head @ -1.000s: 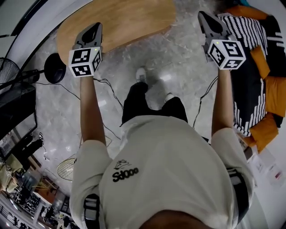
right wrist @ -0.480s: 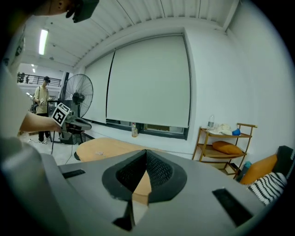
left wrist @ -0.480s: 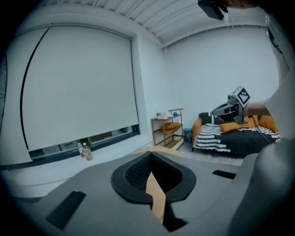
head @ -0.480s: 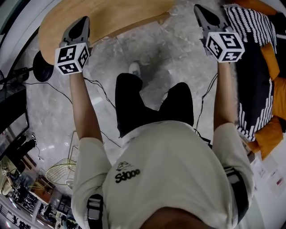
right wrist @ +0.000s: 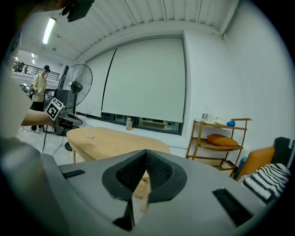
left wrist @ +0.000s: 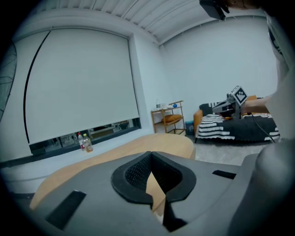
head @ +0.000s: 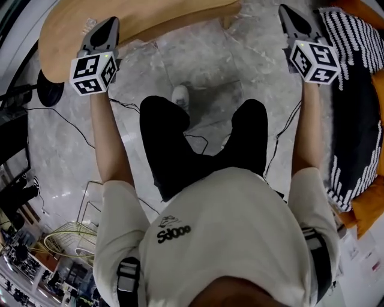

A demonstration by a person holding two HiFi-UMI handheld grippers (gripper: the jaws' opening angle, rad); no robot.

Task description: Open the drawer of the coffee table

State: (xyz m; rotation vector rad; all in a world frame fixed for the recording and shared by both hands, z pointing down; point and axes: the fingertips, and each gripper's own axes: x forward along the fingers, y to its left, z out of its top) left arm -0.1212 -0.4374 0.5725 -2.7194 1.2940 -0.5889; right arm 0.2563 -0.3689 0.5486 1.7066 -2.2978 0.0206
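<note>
Plainly, both claws are pressed together and nothing is pinched: the left gripper (left wrist: 151, 161) and the right gripper (right wrist: 145, 159) are held almost level. Ahead of them the wooden coffee table (head: 150, 15) is seen, with the left claw close to its near edge. Its drawer is shown in no view. To do this step well, the drawer front should first be found under the top. One claw should then be spread before the handle is approached.
</note>
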